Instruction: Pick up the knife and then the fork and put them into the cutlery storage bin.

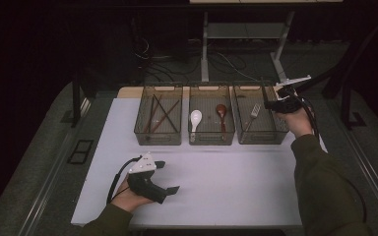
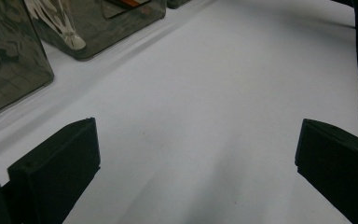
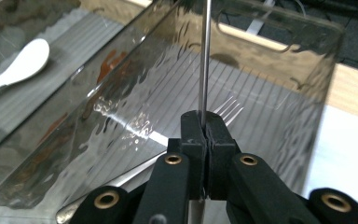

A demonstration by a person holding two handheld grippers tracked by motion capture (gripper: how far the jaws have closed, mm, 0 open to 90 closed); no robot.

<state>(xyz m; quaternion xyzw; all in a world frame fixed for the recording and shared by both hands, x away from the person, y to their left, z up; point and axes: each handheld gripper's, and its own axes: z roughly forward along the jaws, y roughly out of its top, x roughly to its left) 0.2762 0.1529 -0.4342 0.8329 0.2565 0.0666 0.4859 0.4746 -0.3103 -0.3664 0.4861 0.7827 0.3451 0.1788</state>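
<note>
Now, nearest you, lower left: left gripper (image 1: 165, 177) rests spread wide, holding nothing | right gripper (image 3: 206, 125) clamps a thin metal rod (image 3: 205, 56) standing upright over the right bin (image 1: 238, 115) | risk: the rod may pivot in that narrow pinch | risk: lowering it could strike the fork (image 3: 228, 111) or bin wall.

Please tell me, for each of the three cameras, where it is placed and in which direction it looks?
High view: fixed above the person's side, looking forward and down on the white table; both forearms, left gripper and right gripper show.
Left gripper view: rides on the left gripper, looking low across the table between its two open jaws.
Right gripper view: rides on the right gripper, looking into the right bin; its shut jaws clamp a thin metal rod.
Shared: high and right gripper views both show the fork and white spoon.
</note>
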